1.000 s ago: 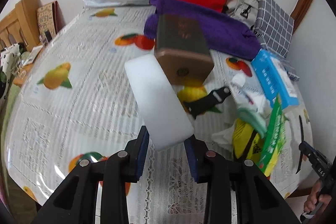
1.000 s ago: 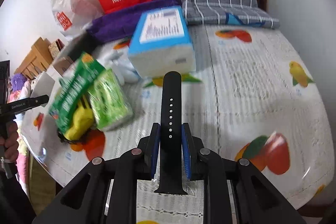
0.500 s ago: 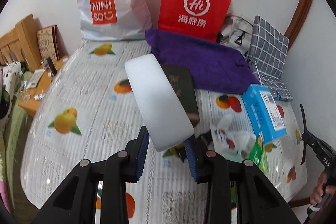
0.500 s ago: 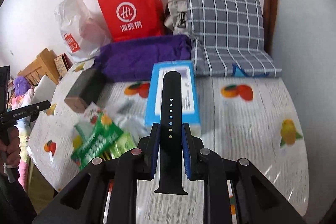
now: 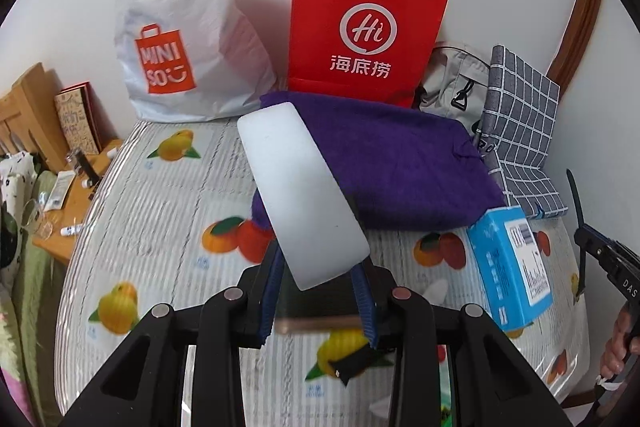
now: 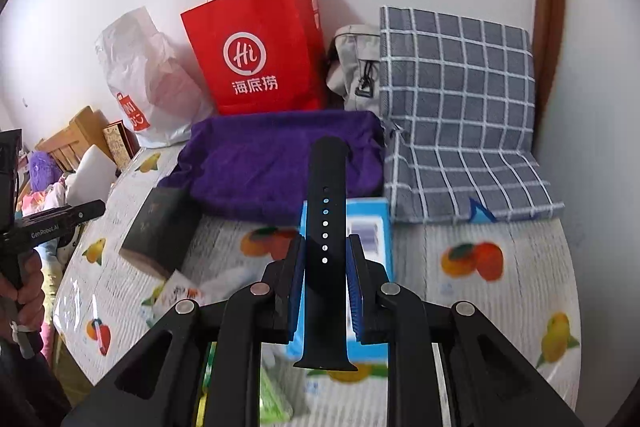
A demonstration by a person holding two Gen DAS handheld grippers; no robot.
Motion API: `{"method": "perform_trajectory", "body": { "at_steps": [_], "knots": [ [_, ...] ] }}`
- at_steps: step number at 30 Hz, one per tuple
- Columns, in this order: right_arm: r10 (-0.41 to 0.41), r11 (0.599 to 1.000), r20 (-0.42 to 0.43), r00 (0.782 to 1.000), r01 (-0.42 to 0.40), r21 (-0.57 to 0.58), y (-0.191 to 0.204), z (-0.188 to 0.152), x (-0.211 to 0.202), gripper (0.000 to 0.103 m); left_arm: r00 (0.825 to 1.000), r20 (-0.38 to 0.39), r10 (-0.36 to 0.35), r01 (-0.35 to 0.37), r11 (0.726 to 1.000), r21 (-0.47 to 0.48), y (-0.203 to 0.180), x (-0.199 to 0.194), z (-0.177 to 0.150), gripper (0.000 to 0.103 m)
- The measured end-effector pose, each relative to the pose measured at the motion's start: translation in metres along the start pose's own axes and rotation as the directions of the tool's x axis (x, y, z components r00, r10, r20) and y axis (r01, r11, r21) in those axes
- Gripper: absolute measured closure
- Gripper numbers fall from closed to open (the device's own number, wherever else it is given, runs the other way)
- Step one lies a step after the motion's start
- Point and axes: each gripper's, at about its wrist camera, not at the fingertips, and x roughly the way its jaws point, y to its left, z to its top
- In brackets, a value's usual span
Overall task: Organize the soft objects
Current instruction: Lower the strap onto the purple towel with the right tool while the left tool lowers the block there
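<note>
My left gripper (image 5: 316, 279) is shut on a white foam block (image 5: 296, 187), which sticks up and away above the fruit-print tablecloth (image 5: 160, 227). My right gripper (image 6: 325, 267) is shut on a black watch strap (image 6: 326, 223) with a row of holes, held upright between the blue pads. A folded purple towel (image 5: 400, 163) (image 6: 276, 155) lies at the back of the table. From the right wrist view, the left gripper (image 6: 60, 219) with the white block (image 6: 90, 175) is at the left edge. The right gripper's fingers (image 5: 600, 251) show at the right edge of the left wrist view.
A red paper bag (image 5: 364, 27) and a white plastic bag (image 5: 180, 39) stand against the wall. A grey checked cushion (image 6: 460, 115) and grey pouch (image 6: 356, 67) sit back right. A blue box (image 6: 368, 223), a dark box (image 6: 160, 227), another black strap (image 5: 352, 363) and green packets (image 6: 272, 399) lie on the cloth.
Both grippers have risen and drawn back from the table, each keeping its object. The bags and wall now fill more of each view, and the table items sit lower.
</note>
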Motion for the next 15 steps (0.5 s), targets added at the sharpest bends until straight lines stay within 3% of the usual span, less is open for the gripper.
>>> {"method": "perform_trajectory", "body": {
  "at_steps": [15],
  "knots": [
    [0.032,0.999,0.002,0.999,-0.032,0.012,-0.007,0.066,0.068,0.083,0.999,-0.035,-0.023,0.023,1.000,-0.014,-0.010,0.066,0.055,0.071]
  ]
}}
